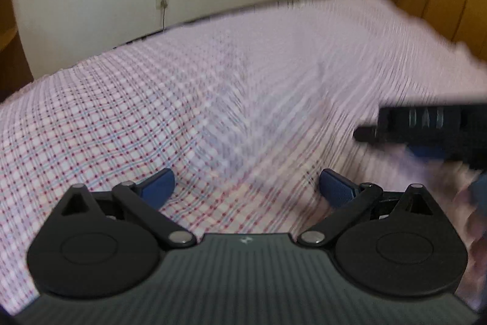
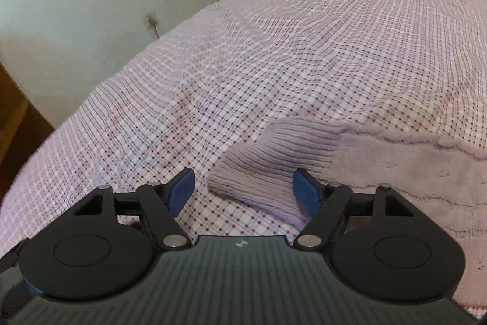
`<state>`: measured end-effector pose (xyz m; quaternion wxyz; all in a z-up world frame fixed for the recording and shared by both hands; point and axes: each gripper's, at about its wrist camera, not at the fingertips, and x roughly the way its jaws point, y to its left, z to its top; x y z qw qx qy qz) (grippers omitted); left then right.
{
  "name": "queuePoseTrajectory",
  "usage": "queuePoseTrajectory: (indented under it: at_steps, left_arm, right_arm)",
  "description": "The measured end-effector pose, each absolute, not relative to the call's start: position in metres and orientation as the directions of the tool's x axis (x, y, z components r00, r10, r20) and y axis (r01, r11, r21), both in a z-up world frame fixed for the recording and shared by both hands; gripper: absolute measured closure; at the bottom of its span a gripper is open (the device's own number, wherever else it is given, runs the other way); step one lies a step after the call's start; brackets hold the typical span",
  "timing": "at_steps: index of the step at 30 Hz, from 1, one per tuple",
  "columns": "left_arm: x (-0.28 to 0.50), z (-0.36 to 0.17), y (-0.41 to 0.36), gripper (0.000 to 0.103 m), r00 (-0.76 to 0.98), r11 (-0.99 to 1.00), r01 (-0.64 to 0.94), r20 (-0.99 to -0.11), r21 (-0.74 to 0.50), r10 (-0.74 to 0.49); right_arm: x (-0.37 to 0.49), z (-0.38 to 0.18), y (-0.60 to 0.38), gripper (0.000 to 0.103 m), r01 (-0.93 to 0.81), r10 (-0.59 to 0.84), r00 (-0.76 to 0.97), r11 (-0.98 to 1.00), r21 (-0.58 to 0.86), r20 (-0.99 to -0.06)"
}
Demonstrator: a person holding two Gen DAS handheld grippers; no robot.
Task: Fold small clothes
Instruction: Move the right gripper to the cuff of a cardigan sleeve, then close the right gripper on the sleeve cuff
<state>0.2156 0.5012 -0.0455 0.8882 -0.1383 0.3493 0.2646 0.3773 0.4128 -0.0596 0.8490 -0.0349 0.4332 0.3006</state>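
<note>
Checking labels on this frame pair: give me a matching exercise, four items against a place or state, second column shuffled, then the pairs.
Column one:
1. left tool
2. right tool
3. ribbed cuff
4. wall socket

Column two:
A. lies between two open blue fingers
B. on the white wall beyond the bed, a cord hanging from it
C. open above bare checked bedspread, nothing between its fingers
D. open, straddling the end of a mauve knitted garment

Pairs: 1-C, 2-D, 3-A, 4-B
</note>
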Motion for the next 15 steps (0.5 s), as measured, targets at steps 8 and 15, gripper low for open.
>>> queuePoseTrajectory:
  at_steps: [8, 15]
  left_arm:
    - [0.204, -0.047, 0.511, 0.000, 0.669, 0.807, -0.571, -0.655, -0.151, 0.350]
    - [0.197, -0.036, 0.511, 0.000, 0.694, 0.814, -0.551, -0.644, -0.184, 0.323]
  right_arm:
    - [0.369, -0.071, 0.422, 0.042, -0.533, 0.407, 0.533, 0.842, 0.079, -0.742]
    - [0.369, -0.063, 0.386, 0.095, -0.510, 0.415, 0.555, 0.854, 0.099, -0.721]
